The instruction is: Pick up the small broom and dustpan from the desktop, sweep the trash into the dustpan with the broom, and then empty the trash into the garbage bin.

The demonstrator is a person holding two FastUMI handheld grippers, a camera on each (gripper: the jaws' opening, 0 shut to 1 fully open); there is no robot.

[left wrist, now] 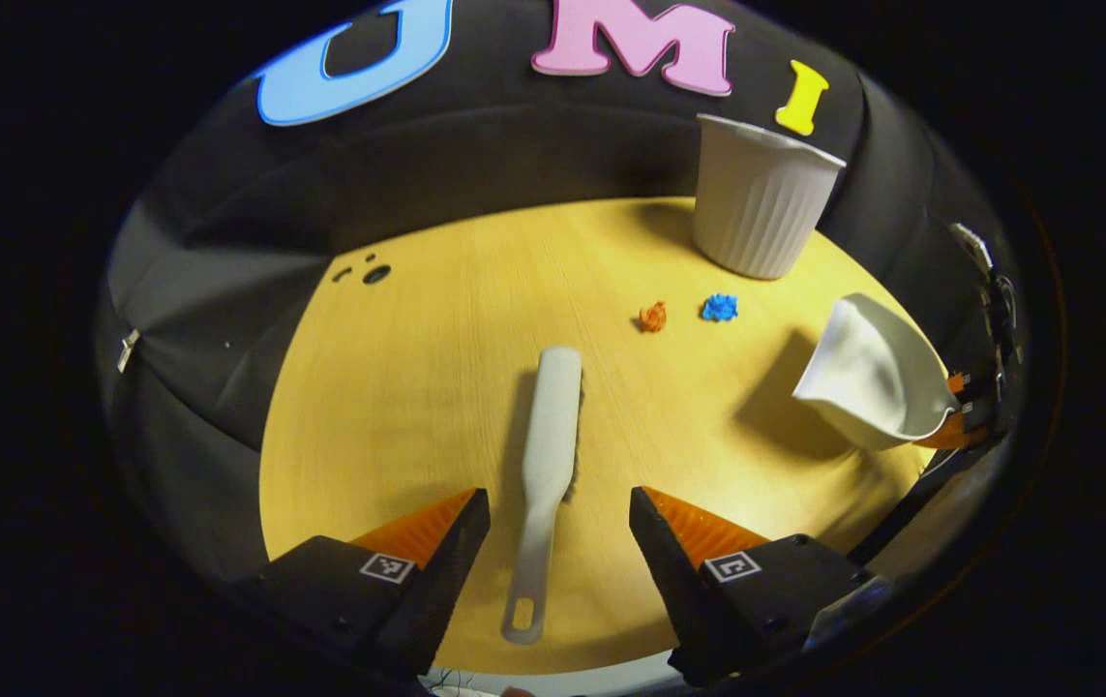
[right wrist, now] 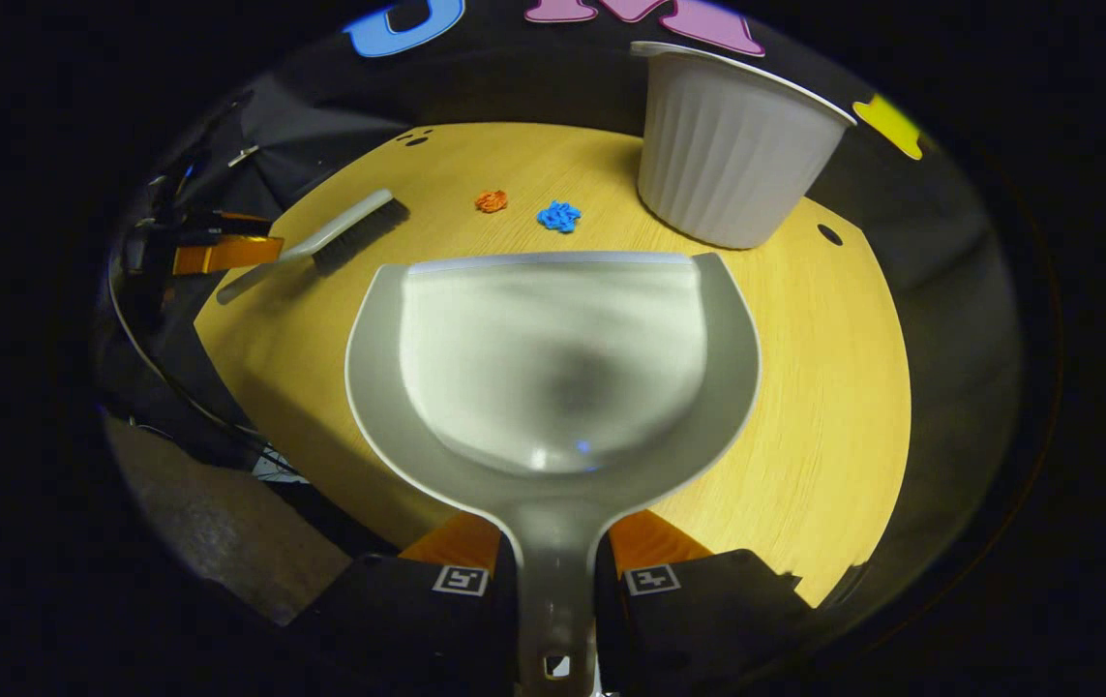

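Observation:
The small white broom (left wrist: pixel 549 455) lies flat on the wooden desktop (left wrist: pixel 417 387), handle toward me, between the spread fingers of my left gripper (left wrist: pixel 559 542), which is open and above it. My right gripper (right wrist: pixel 554 571) is shut on the handle of the white dustpan (right wrist: pixel 553 358), holding it lifted over the desk; in the left gripper view the dustpan (left wrist: pixel 877 373) hangs at the right. An orange scrap (left wrist: pixel 652 317) and a blue scrap (left wrist: pixel 719 308) of trash lie beyond the broom. The broom (right wrist: pixel 340 237) and the left gripper (right wrist: pixel 219 254) show far left in the right gripper view.
A white ribbed garbage bin (left wrist: pixel 761 198) stands upright at the desk's far right, behind the scraps (right wrist: pixel 558 216). Small dark holes (left wrist: pixel 375 274) mark the desktop at the far left. The desk edge drops to the floor (right wrist: pixel 224 523) on the near left.

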